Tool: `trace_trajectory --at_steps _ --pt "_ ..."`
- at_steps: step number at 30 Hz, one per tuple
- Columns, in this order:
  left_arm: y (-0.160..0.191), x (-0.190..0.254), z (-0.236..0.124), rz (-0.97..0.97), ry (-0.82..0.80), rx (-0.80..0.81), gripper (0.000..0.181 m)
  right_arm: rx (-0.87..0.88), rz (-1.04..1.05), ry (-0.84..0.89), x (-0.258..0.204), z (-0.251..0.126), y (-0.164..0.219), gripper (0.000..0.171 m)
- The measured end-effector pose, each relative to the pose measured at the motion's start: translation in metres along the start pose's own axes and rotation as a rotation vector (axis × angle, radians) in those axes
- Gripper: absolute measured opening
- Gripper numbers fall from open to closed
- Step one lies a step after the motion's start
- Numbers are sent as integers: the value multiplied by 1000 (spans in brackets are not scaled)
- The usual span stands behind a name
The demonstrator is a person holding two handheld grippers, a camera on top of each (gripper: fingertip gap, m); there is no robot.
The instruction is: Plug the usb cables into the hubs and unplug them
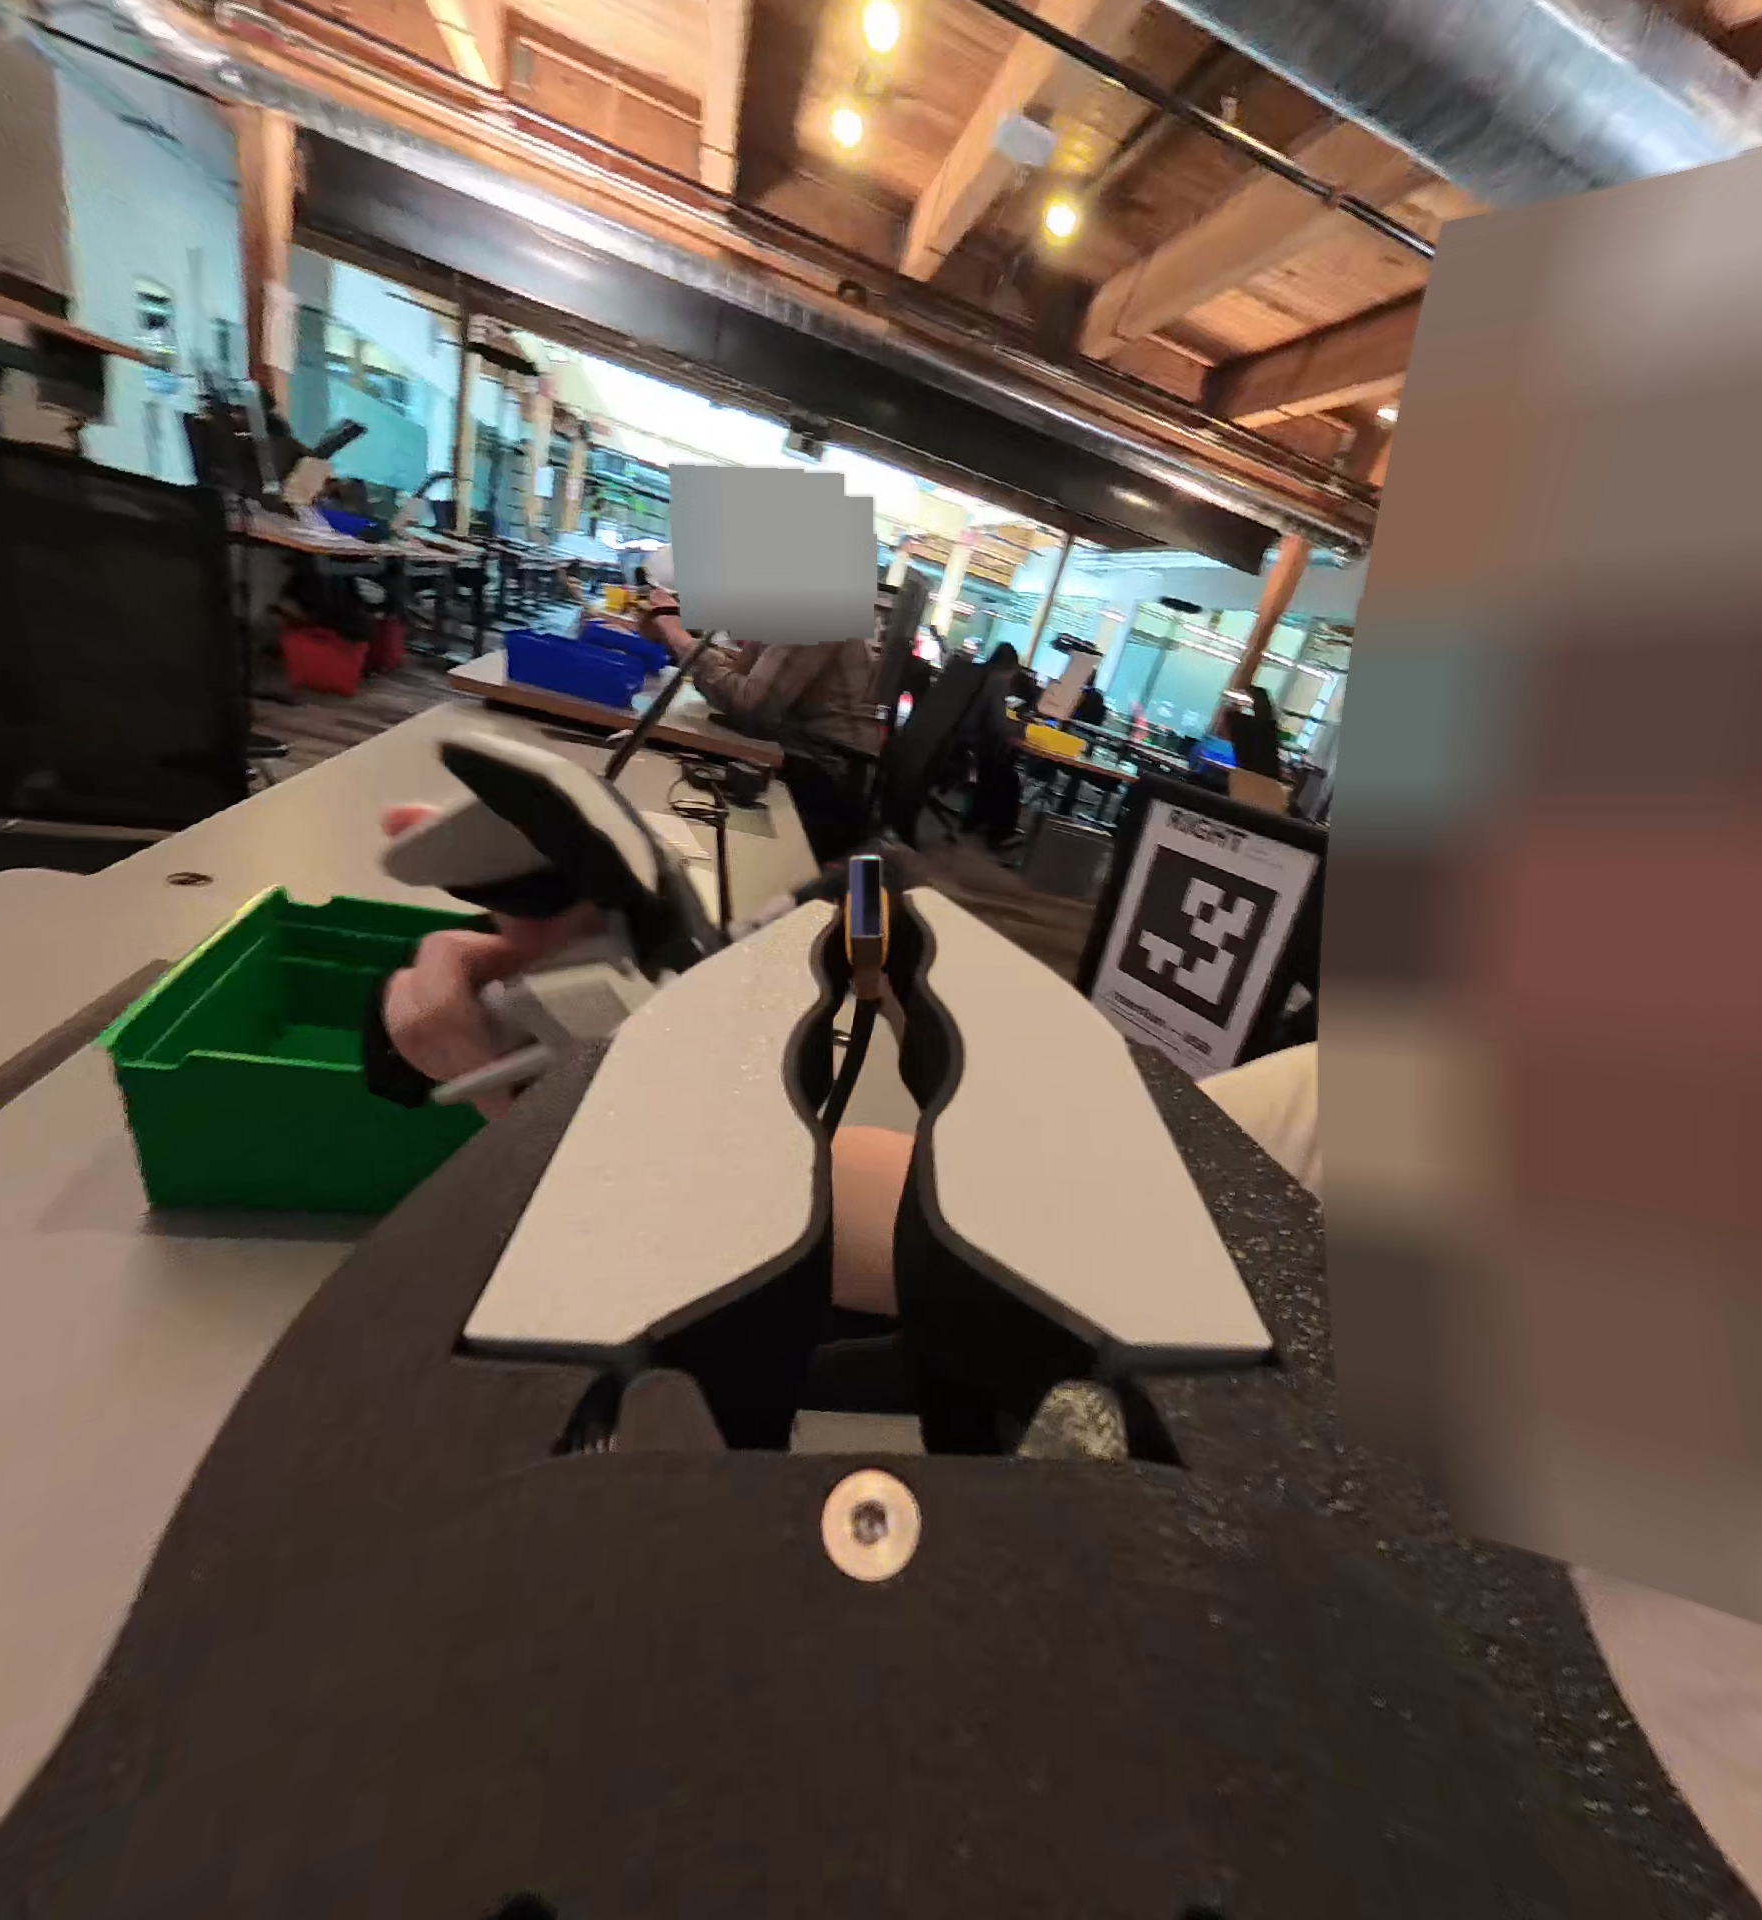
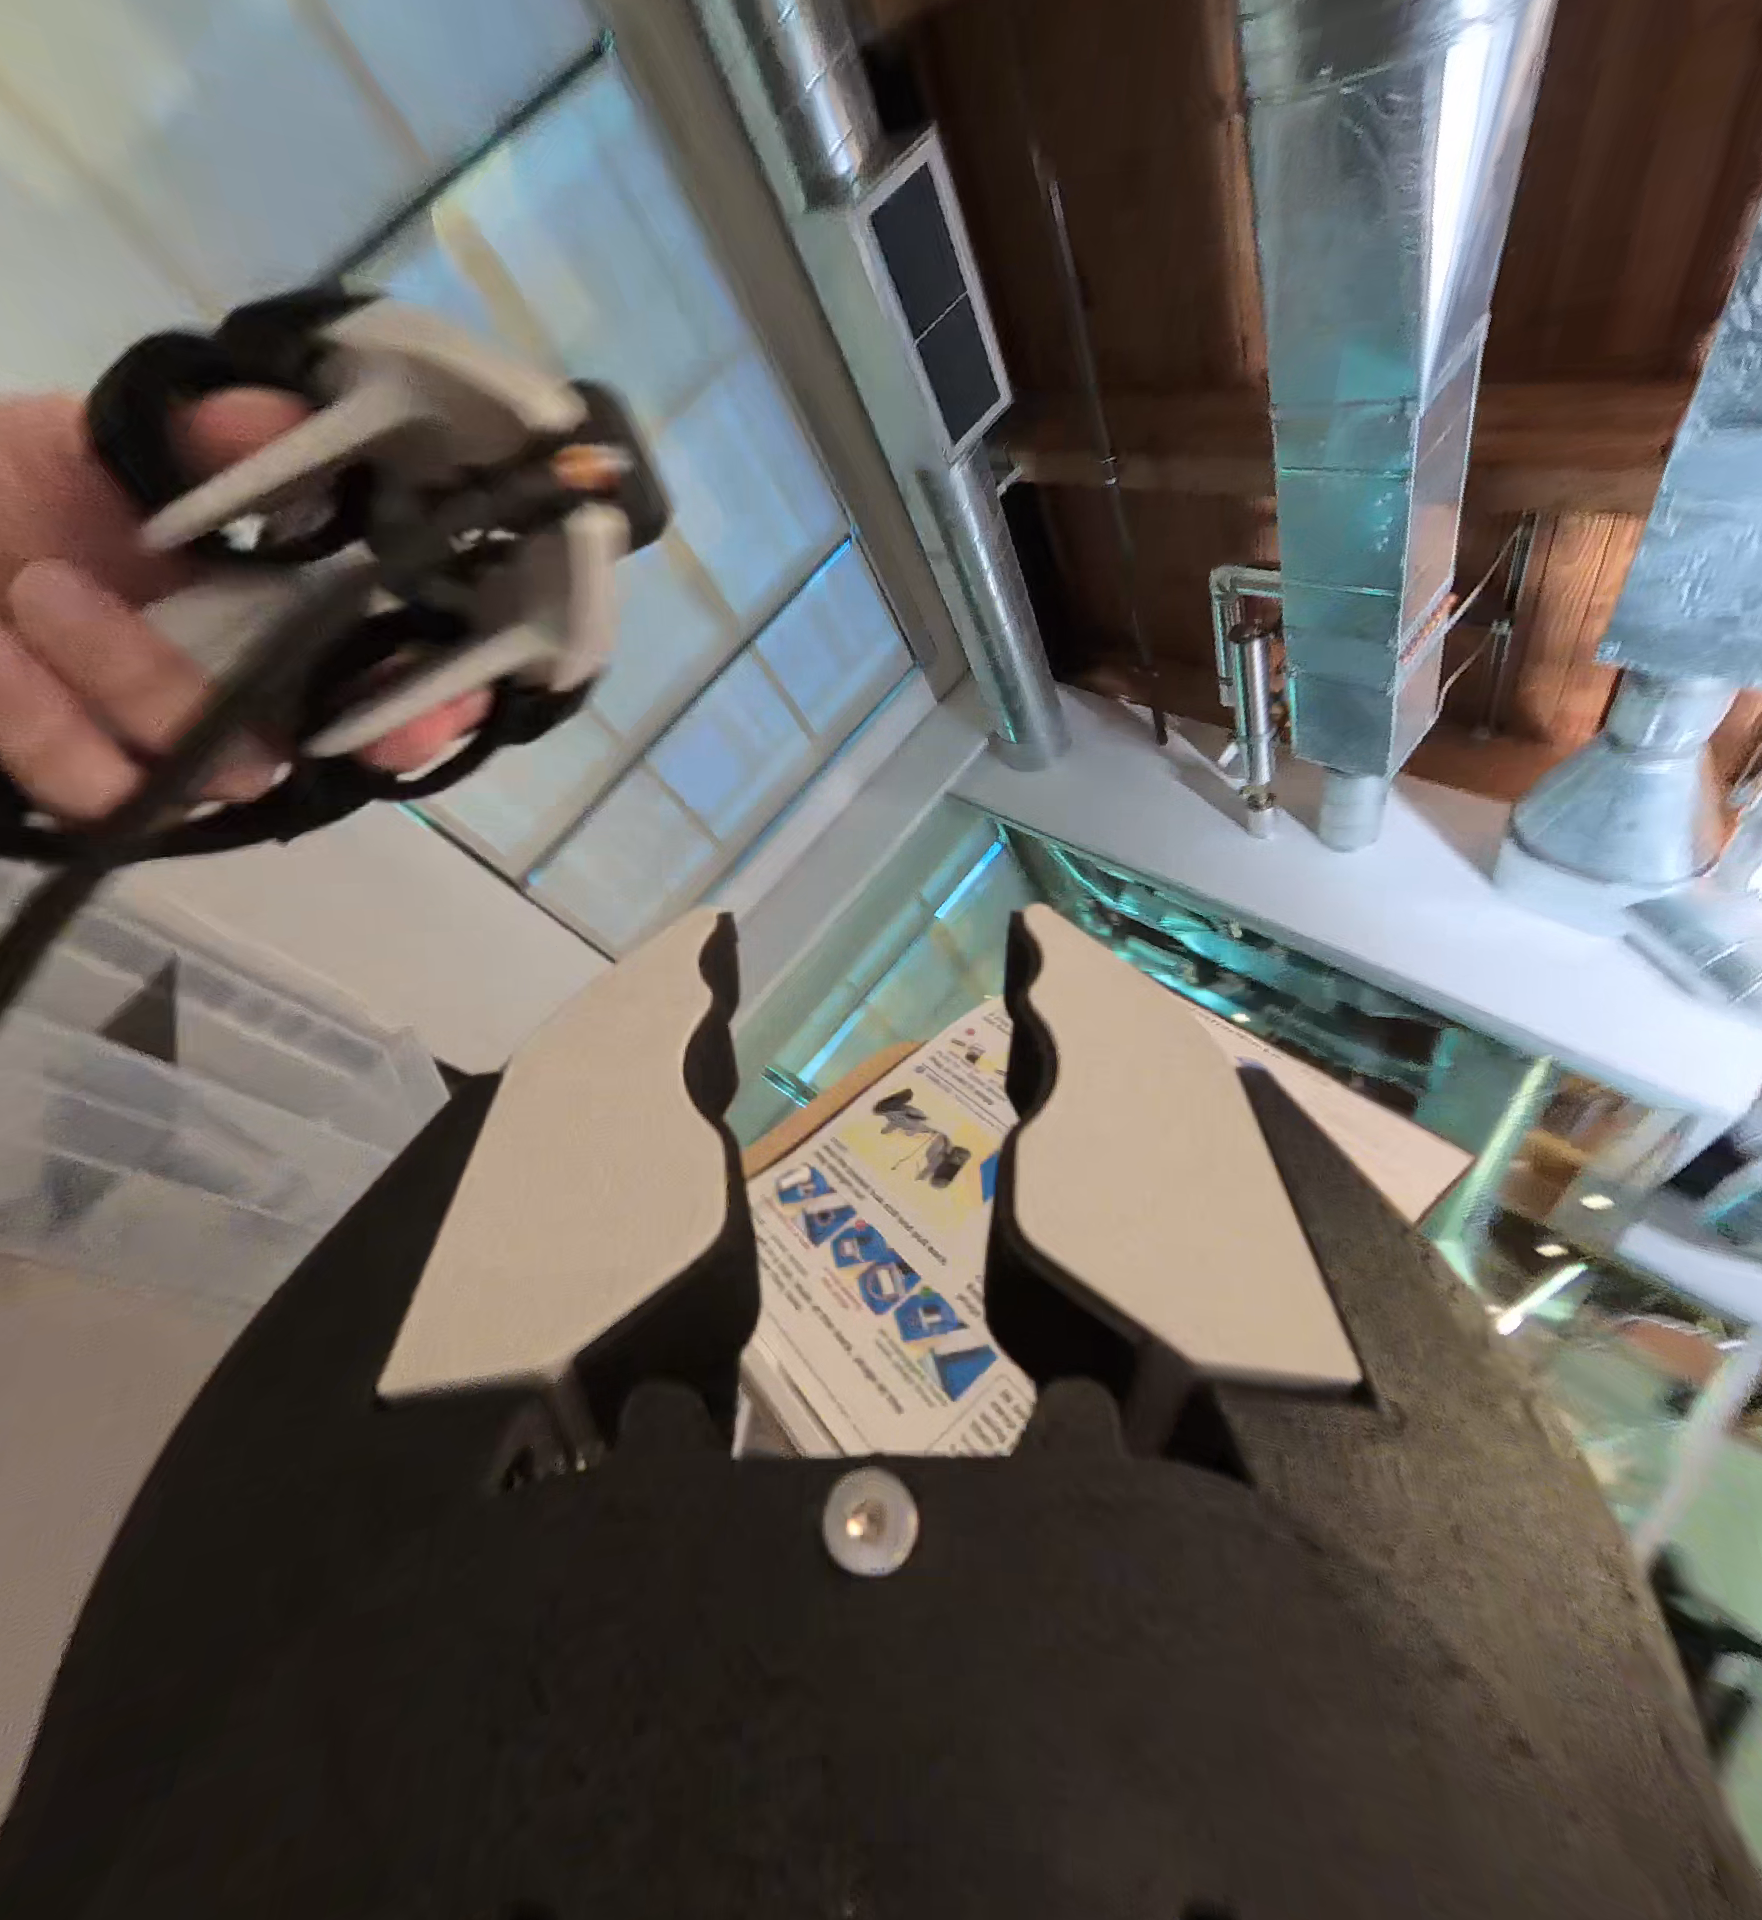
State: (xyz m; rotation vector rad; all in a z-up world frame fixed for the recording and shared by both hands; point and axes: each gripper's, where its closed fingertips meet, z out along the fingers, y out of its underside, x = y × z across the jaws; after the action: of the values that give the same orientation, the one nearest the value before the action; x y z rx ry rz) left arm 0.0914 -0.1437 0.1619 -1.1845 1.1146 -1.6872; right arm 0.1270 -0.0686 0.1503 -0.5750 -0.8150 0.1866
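Note:
My left gripper (image 1: 866,925) is shut on a USB plug (image 1: 864,894) with an orange body and a blue metal end that sticks out past the fingertips. Its black cable (image 1: 849,1060) runs back between the fingers. The gripper is raised above the table and points into the room. My right gripper (image 2: 872,920) is open and empty, tilted up toward the ceiling. In the right wrist view, a hand (image 2: 46,644) holds the left gripper at the upper left, the orange plug (image 2: 586,476) at its tip. No hub is in view.
A green bin (image 1: 264,1060) stands on the grey table (image 1: 25,1299), beside the hand (image 1: 441,1008) holding the right gripper. A black-and-white marker card (image 1: 1199,935) stands at the right. A printed sheet (image 2: 887,1247) lies beyond the right fingers. A person (image 1: 794,686) sits at a far table. The left gripper's tips are roughly 9 cm from the right gripper's.

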Motion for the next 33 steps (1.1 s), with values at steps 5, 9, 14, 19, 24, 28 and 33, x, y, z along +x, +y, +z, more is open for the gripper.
trace_trajectory --at_steps 5,9,14,19,24,28,33 --pt "-8 -29 -11 -159 -62 112 7 43 -200 65 -38 12 -26 35" --pt "-9 -37 -14 -225 -58 141 7 4 -178 61 -39 16 -30 30" --pt "-5 -47 -14 -259 -91 151 7 -14 -161 34 -46 19 -27 21" --pt "-6 -55 -16 -288 -110 179 7 -77 -118 65 -46 24 -16 18" --pt "-11 -53 -16 -317 -95 232 7 -68 -44 141 -42 24 -12 22" --pt "-14 -41 -10 -283 -93 236 7 -90 -110 267 -35 21 -7 34" --pt "-15 -35 -4 -249 -124 252 7 21 -213 299 -40 17 -38 28"
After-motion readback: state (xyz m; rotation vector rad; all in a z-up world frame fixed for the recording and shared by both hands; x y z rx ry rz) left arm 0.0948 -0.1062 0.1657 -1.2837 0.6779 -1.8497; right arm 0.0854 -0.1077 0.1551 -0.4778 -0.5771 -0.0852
